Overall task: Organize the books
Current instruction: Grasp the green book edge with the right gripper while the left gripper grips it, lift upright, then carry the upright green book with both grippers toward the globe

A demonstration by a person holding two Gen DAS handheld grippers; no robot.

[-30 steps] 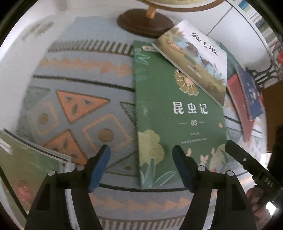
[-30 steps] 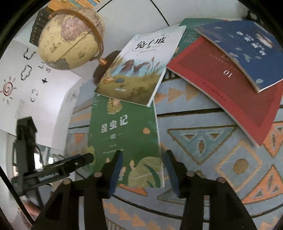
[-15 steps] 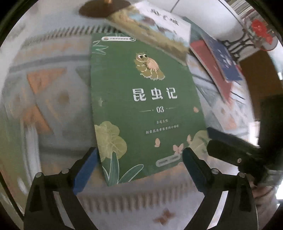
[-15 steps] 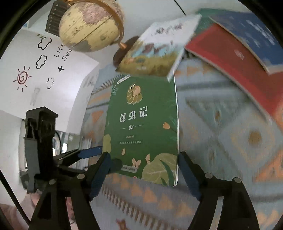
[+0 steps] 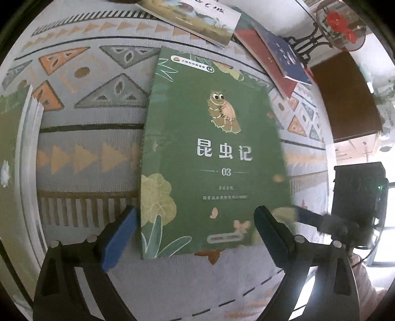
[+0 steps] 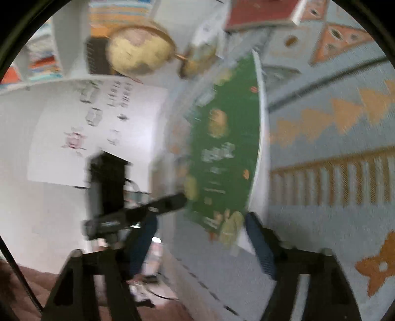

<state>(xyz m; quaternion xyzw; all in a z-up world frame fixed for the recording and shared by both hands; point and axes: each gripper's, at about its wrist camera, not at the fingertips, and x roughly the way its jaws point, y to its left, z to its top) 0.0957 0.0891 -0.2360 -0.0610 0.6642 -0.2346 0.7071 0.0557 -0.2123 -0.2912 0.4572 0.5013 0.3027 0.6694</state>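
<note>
From my left wrist, my left gripper (image 5: 195, 229) pointed steeply down at the green book (image 5: 209, 153), which lay flat on the patterned cloth (image 5: 86, 153). My jaws stood wide and were closing a little, one blue pad just left of the book's lower left edge, the other over its lower right corner; neither pad pressed on it. Beyond the book's top edge lay a picture book (image 5: 197, 17), and to the right a red book (image 5: 266, 59) with a blue book (image 5: 288, 59) on top. Another green cover (image 5: 12, 138) showed at the far left. My right gripper's tip (image 5: 308, 217) reached in at the book's lower right corner.

From my right wrist, badly blurred, my right gripper (image 6: 200, 244) had its jaws closing, with the green book's (image 6: 222, 158) near corner between them. I could not tell whether the pads touched it. A globe (image 6: 140, 51) stood behind, the red book (image 6: 259, 12) at the top, and the left gripper (image 6: 138, 214) crossed at lower left.
</note>
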